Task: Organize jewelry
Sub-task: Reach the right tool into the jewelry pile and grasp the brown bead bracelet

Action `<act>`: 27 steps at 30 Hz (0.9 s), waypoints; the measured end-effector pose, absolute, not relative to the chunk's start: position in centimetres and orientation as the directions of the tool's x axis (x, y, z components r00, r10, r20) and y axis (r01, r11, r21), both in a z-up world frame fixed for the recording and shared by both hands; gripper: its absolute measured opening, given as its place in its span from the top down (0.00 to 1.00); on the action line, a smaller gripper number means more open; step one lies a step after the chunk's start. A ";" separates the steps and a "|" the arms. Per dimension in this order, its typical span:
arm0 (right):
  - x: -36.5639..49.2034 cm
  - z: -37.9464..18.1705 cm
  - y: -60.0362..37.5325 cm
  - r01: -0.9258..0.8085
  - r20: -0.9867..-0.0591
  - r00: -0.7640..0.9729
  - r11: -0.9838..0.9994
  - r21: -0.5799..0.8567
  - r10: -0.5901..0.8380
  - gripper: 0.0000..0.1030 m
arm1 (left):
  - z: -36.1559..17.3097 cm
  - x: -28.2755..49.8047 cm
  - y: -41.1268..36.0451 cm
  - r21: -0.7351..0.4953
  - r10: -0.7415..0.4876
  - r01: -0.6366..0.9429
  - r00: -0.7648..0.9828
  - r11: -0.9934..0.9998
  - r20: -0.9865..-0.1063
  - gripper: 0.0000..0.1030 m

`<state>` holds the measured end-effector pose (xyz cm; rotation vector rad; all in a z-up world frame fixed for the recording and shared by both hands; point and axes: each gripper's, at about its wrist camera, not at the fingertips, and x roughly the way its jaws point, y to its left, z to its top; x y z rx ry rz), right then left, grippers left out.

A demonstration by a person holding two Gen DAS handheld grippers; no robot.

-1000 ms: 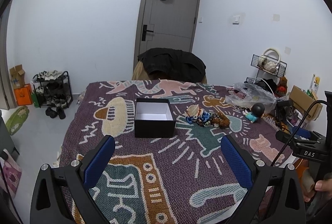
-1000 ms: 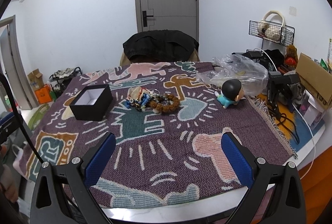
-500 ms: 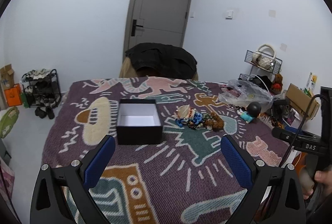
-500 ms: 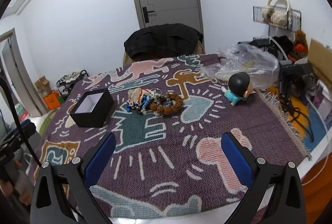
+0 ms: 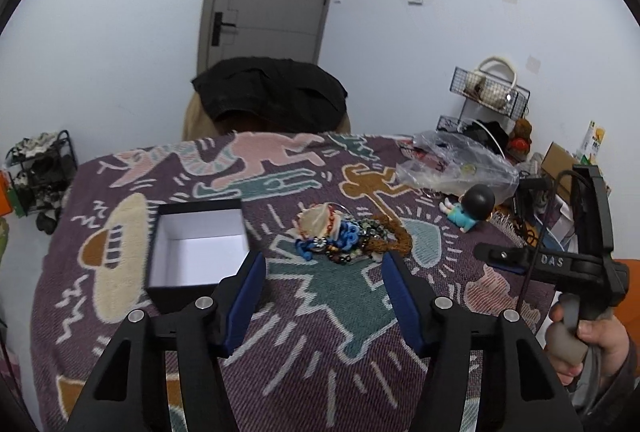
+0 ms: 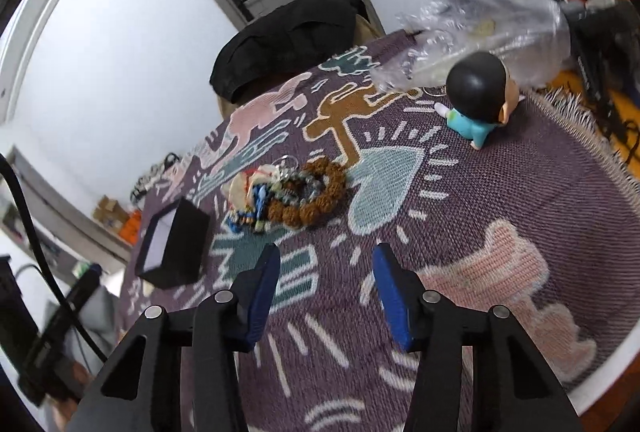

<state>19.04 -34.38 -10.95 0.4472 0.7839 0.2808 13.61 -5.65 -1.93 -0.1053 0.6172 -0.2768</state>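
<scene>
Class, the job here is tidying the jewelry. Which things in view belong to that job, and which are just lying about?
Belongs to the job:
- pile of jewelry
- open black box, empty
- left gripper, right gripper, both closing on nothing

Just lying about:
- doll
- plastic bag
- black jacket
- shoe rack

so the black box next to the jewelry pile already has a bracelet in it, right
Not quite. The black box does sit beside the jewelry pile, but it is empty: the left wrist view shows only its bare white inside. All the jewelry lies on the blanket.
</scene>
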 end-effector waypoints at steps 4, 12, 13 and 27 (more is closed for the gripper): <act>21.1 -11.9 -34.5 -0.061 -0.610 0.664 0.844 0.533 0.433 0.51 | -2.6 15.3 -7.0 -0.165 -0.304 0.256 0.757 0.952 -0.578 0.42; 25.5 -14.1 -34.0 -0.038 -0.608 0.612 0.787 0.615 0.505 0.51 | -4.4 18.7 -9.4 -0.159 -0.335 0.305 0.702 0.939 -0.629 0.54; 26.1 -14.3 -33.9 -0.034 -0.610 0.606 0.782 0.622 0.511 0.51 | -4.7 19.2 -9.6 -0.155 -0.334 0.309 0.695 0.938 -0.636 0.54; 31.3 -17.2 -32.5 0.000 -0.618 0.549 0.740 0.673 0.563 0.78 | -8.0 23.7 -12.7 -0.149 -0.351 0.357 0.610 0.922 -0.711 0.64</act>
